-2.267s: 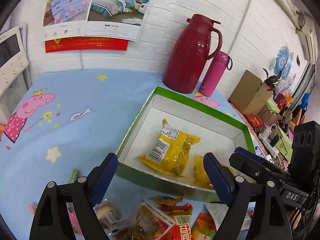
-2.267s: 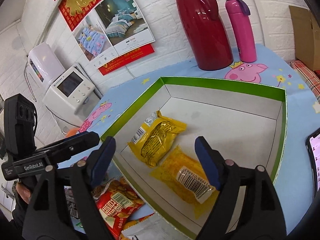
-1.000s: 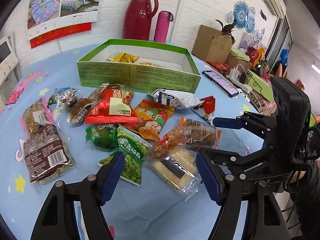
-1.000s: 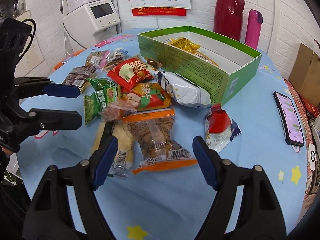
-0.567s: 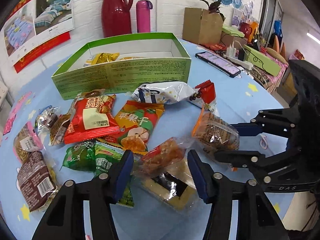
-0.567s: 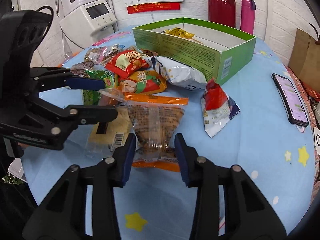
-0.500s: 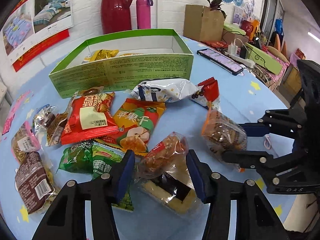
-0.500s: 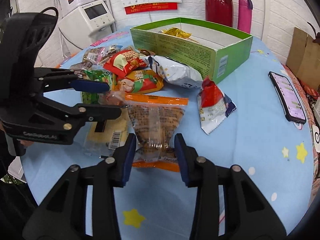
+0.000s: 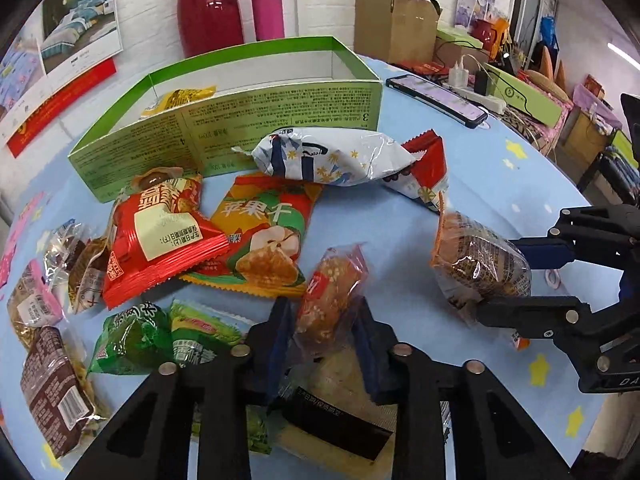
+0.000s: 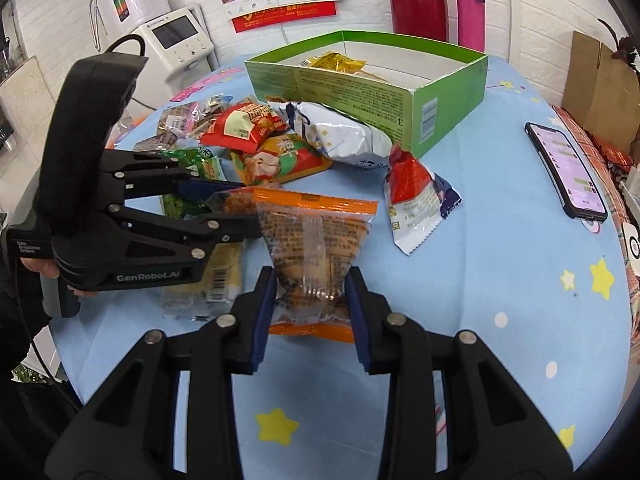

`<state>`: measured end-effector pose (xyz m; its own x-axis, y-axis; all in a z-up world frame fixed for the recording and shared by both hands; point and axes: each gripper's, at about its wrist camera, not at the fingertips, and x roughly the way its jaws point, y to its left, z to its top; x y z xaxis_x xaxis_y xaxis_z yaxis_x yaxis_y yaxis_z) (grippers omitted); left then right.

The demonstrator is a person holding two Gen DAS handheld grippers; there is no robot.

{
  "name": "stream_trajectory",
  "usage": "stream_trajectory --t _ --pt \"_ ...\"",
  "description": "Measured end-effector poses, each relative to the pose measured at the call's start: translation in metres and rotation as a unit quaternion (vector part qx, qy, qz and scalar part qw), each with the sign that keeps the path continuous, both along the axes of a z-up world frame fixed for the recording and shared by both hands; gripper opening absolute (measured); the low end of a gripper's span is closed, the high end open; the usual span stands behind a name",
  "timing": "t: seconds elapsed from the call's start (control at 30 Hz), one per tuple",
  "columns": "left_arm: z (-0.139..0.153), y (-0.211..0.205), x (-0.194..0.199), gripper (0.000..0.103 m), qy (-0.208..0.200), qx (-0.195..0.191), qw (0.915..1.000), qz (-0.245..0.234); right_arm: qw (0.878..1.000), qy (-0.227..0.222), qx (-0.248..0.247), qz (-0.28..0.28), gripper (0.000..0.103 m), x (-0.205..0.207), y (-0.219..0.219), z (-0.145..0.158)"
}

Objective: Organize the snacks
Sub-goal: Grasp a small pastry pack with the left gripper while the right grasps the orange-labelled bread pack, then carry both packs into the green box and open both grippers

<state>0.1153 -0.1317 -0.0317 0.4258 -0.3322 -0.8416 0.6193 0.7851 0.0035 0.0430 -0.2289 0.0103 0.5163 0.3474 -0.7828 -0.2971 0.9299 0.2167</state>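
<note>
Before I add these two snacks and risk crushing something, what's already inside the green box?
Inside the green box, a yellow packet sticks up near the far-left end. The box's near wall hides the floor and anything lying flat on it.

Snack packets (image 9: 256, 232) lie before the box (image 9: 248, 116), phone (image 10: 568, 168) at right.

Left hand-held gripper (image 10: 236, 210) showing black plastic arms, blue finger pads (image 9: 276, 334), silver screws, white "GenRobot.AI" lettering, black cable trailing, dark sleeve (image 10: 16, 320) showing
</note>
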Motion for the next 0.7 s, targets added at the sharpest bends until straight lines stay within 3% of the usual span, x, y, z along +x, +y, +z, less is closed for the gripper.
stream_trajectory --t 0.1,0.2,0.4,0.53,0.7 --pt "0.003 0.01 -0.003 0.018 0.011 -0.022 0.9996 0.013 1.0 0.005 -0.001 -0.003 0.034 -0.002 -0.002 0.003" --pt "0.018 0.029 -0.006 0.018 0.024 -0.074 0.9967 0.026 1.0 -0.004 -0.001 -0.003 0.033 -0.006 -0.004 0.013" --pt "0.079 0.054 -0.006 0.018 -0.019 -0.135 0.9899 0.04 0.999 -0.046 0.009 -0.001 0.033 0.004 -0.003 0.05" --pt "0.115 0.055 0.017 0.018 -0.061 -0.148 0.9847 0.068 0.996 -0.087 0.0 -0.014 0.033 0.029 -0.001 0.075" --pt "0.127 0.042 0.07 0.018 -0.058 -0.16 0.9804 0.099 0.992 -0.112 -0.009 -0.057 0.033 0.077 -0.003 0.083"
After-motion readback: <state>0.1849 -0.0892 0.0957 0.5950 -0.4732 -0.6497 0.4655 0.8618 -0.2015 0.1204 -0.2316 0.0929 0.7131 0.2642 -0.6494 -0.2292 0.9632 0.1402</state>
